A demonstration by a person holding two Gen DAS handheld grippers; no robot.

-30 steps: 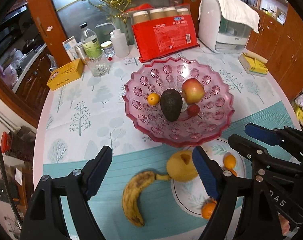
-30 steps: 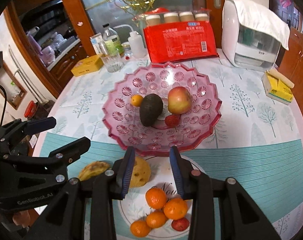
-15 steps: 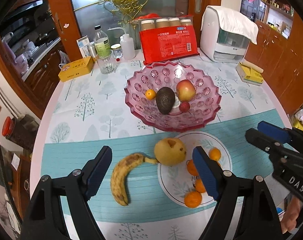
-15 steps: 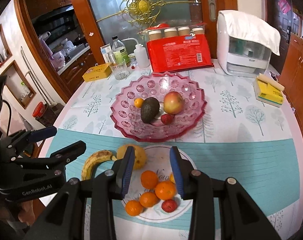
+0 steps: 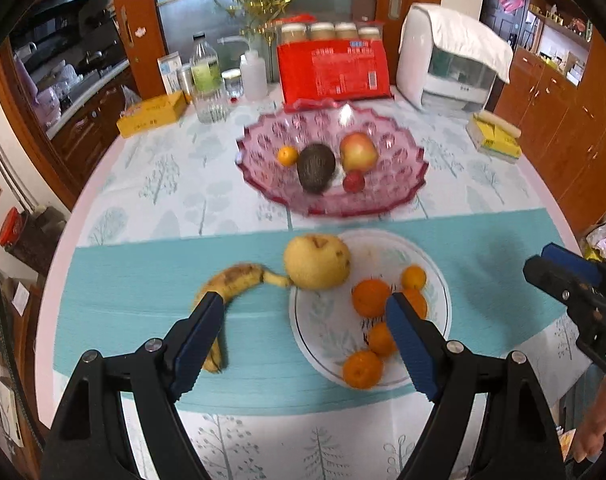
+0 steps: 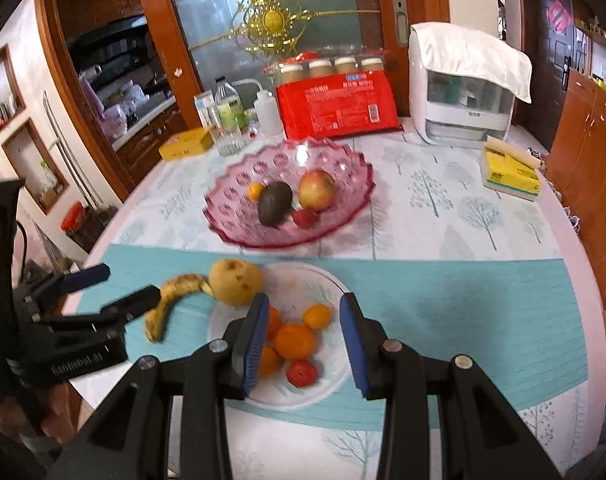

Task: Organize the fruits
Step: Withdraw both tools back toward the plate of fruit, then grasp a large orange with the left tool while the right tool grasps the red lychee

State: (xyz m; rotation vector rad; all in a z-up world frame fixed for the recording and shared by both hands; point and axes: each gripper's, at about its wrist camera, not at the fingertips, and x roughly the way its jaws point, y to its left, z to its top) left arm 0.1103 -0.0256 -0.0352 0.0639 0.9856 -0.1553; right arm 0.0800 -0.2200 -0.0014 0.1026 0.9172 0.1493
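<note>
While blurred, banana (image 5: 227,300) stem toward pear (image 5: 317,262).

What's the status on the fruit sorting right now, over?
Left gripper and right gripper open, empty, above the table. Pink bowl holds four fruits; banana, pear and oranges wait. Nothing blocking.

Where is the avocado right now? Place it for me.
The avocado lies in the pink glass bowl at mid-table in both wrist views, between a small orange on its left and the apple on its right, a small red fruit just in front.
</note>
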